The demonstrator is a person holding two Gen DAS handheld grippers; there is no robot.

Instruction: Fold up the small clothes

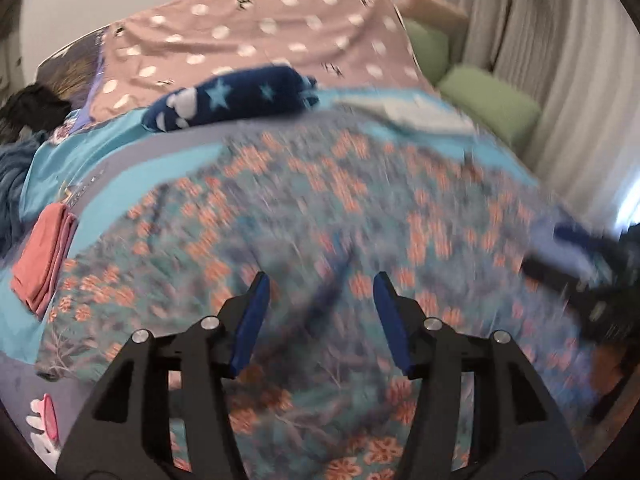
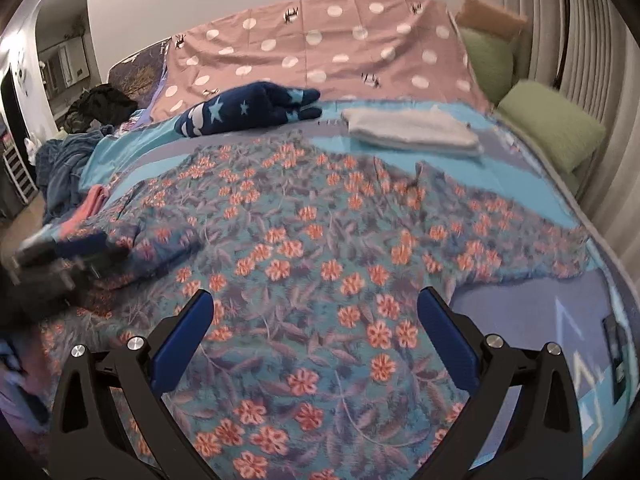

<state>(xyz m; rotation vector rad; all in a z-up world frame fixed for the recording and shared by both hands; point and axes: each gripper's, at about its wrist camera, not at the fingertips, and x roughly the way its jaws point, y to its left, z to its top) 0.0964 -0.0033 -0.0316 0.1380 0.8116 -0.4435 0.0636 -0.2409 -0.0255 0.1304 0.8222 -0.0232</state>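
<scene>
A bedroom: a bed [image 2: 520, 148] fills both views, with a white wall behind and pale curtains at the right. A pink spotted sheet [image 2: 340, 44] covers the far end, with 2 green pillows [image 2: 552, 128] beside it.

A floral garment [image 2: 320, 248], teal with orange flowers, lies spread wide across the near half of the bed, rumpled at its left side. Beyond it sit a folded white cloth [image 2: 412, 132], a navy star-print bundle [image 2: 248, 110] and, at the left edge, a folded pink piece [image 1: 44, 256].

The left gripper [image 1: 318, 312] hangs over the garment, fingers about half open with nothing between them; its view is smeared by motion. The right gripper [image 2: 316, 332] hovers over the garment's near right part, fingers wide apart and empty.

The step looks like the start of folding the floral garment, which is laid out but not yet folded. Next, each gripper likely needs to pinch an edge or corner, then carry it across.
</scene>
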